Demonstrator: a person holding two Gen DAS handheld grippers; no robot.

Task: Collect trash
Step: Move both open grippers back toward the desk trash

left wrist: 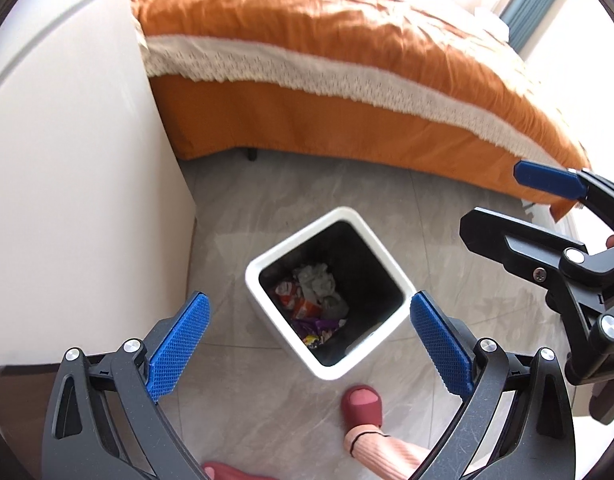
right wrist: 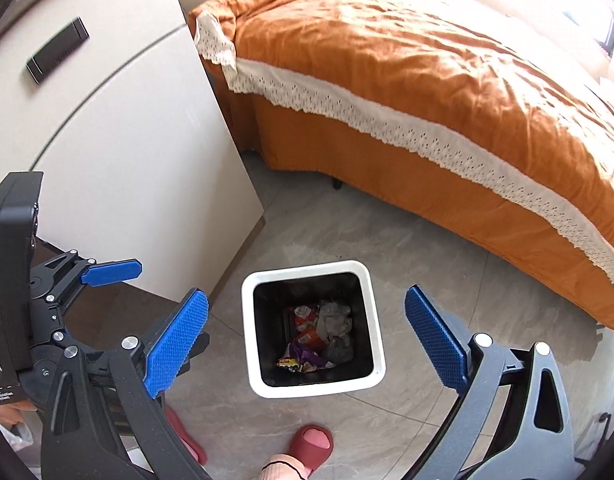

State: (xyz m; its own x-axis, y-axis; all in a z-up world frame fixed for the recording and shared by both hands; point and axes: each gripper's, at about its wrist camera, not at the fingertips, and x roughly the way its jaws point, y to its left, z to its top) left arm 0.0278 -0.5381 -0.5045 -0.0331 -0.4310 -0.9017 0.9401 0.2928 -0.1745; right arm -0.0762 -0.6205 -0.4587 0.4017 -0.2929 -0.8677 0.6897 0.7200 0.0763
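Fingers [left wrist: 179,344] of both grippers spread wide, empty, above the floor [left wrist: 235,216] beside the orange bed [left wrist: 307,40]. White bin [left wrist: 371,248] stands below, holding tissue [left wrist: 319,284] and wrappers [left wrist: 303,308]. Judgement: lower squarely, grip opposite rims.

The bin [right wrist: 313,384] has a white rim and outer wall and a black inside. In it lie grey crumpled tissues [right wrist: 336,322], orange-and-white wrappers [right wrist: 305,326] and a purple wrapper [right wrist: 305,356] with yellow print. The bedspread [right wrist: 427,68] is burnt orange with a cream lace band [right wrist: 407,128] pierced by small eyelets. The floor [right wrist: 427,264] is grey, marbled tile. The cabinet [right wrist: 119,148] is cream-white with a black handle [right wrist: 57,50]. Both grippers are black with blue, dimpled pads [left wrist: 179,340]. The slipper [right wrist: 311,446] is dark red; the sock [left wrist: 387,450] is ribbed pale pink.
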